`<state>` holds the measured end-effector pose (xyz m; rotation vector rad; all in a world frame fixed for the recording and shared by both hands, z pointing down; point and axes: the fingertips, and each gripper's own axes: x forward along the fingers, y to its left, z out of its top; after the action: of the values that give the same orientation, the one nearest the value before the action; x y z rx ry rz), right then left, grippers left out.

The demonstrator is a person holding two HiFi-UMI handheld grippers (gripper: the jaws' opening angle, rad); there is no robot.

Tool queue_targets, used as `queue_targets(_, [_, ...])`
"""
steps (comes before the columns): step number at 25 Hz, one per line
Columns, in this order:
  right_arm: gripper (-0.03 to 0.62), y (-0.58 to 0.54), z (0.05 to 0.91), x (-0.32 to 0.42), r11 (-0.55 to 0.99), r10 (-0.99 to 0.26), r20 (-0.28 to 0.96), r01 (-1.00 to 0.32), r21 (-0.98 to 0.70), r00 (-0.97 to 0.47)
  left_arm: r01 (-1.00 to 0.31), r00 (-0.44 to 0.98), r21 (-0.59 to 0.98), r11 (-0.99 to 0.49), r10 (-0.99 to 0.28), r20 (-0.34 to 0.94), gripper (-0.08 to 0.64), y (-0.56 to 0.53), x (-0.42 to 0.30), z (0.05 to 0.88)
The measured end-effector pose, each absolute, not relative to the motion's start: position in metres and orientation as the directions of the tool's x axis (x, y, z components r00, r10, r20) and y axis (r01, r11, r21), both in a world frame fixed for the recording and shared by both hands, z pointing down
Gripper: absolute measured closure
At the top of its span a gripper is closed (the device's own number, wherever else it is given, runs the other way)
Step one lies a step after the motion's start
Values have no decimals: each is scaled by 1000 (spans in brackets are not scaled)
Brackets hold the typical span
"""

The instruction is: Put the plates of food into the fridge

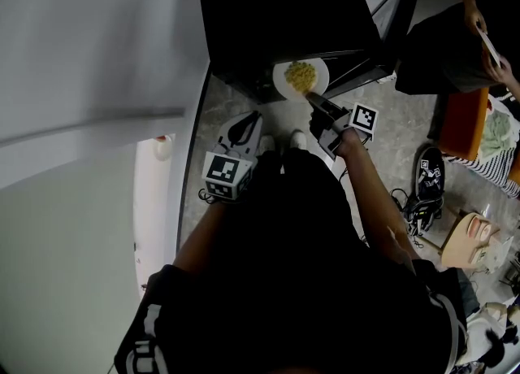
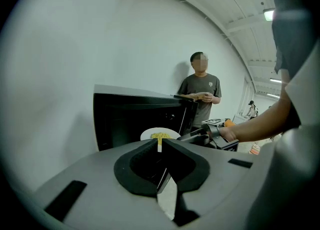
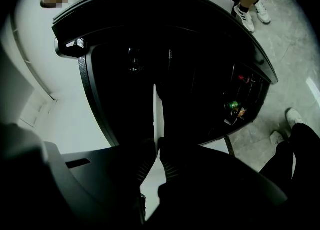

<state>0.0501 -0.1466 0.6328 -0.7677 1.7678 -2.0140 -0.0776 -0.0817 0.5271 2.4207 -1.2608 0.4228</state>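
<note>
- Black right tongs [image 1: 313, 98] pinch the near rim of the white plate [image 1: 281, 81] with yellow food [image 1: 301, 76].
- Straight ahead of them, the plate is at the mouth of the open fridge [image 1: 276, 6].
- Further back, the left tongs [image 1: 253, 117] are pressed together, empty.

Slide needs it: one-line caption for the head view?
From above: right gripper holds a white plate of yellow food at the open black fridge; left gripper hangs beside it, empty.
</note>
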Motion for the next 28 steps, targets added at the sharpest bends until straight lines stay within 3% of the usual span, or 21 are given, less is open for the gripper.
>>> queue_targets(28, [555, -202, 662, 28, -213, -605, 190, -73, -974, -773, -837, 540, 204, -507, -711, 449, 537, -91, -80, 536])
